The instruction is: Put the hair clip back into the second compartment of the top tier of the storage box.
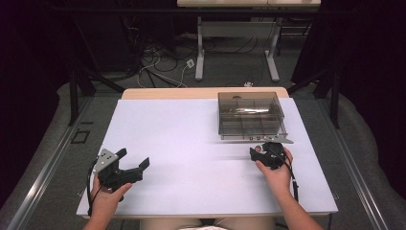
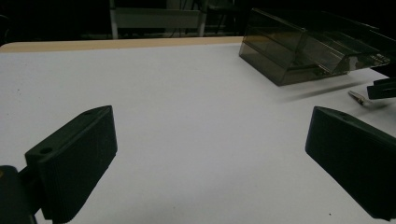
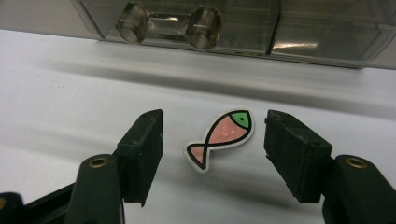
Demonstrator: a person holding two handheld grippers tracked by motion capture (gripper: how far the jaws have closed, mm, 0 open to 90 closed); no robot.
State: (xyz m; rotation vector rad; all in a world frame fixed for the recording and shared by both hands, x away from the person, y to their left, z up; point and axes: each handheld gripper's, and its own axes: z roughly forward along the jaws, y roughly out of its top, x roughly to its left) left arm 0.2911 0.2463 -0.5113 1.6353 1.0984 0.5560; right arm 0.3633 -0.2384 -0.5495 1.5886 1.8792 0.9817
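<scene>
The fish sticker (image 3: 219, 138) lies between the right hand-held gripper (image 3: 214, 144)'s half-open jaws, long axis slanting across them; left hand-held gripper (image 2: 208, 158) wide, well apart.

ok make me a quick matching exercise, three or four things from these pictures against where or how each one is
Things:
1. fish sticker
2. clear plastic box
3. left gripper
4. right gripper

States:
A. far right part of the table
B. jaws wide apart over bare table
C. flat on the table between two jaws
D. just in front of the box

Pairs: 1-C, 2-A, 3-B, 4-D
</scene>
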